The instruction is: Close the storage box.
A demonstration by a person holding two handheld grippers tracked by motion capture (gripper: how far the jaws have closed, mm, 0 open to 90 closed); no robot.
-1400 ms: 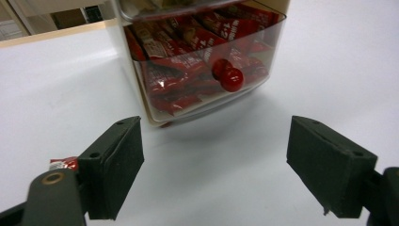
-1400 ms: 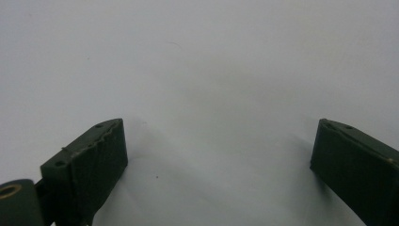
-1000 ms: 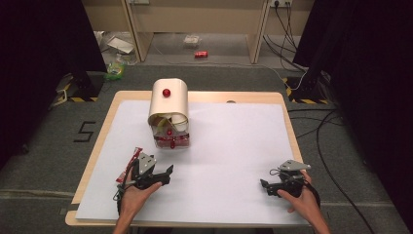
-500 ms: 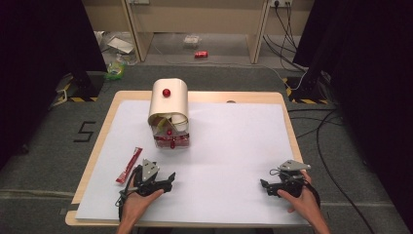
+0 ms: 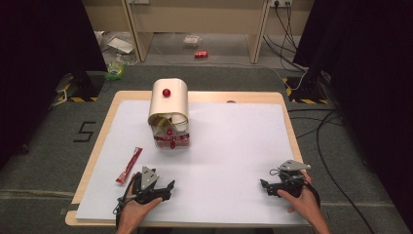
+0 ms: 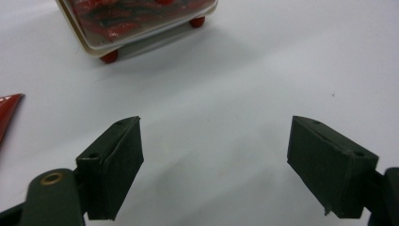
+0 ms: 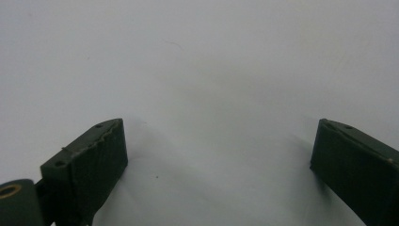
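1. The red packet is long, thin and flat. It lies on the white sheet, just beside the left gripper.
2. The left gripper's jaws are spread wide, holding nothing.
3. The right gripper is spread wide too.

A wooden surface carries a large white sheet. Toward its far left stands a cream box with a rounded top and a red knob, its front holding red packets. A red sachet lies flat near the sheet's left edge. Just beside it, at the near edge, a hand holds the left claw. The right claw rests well apart at the near right.
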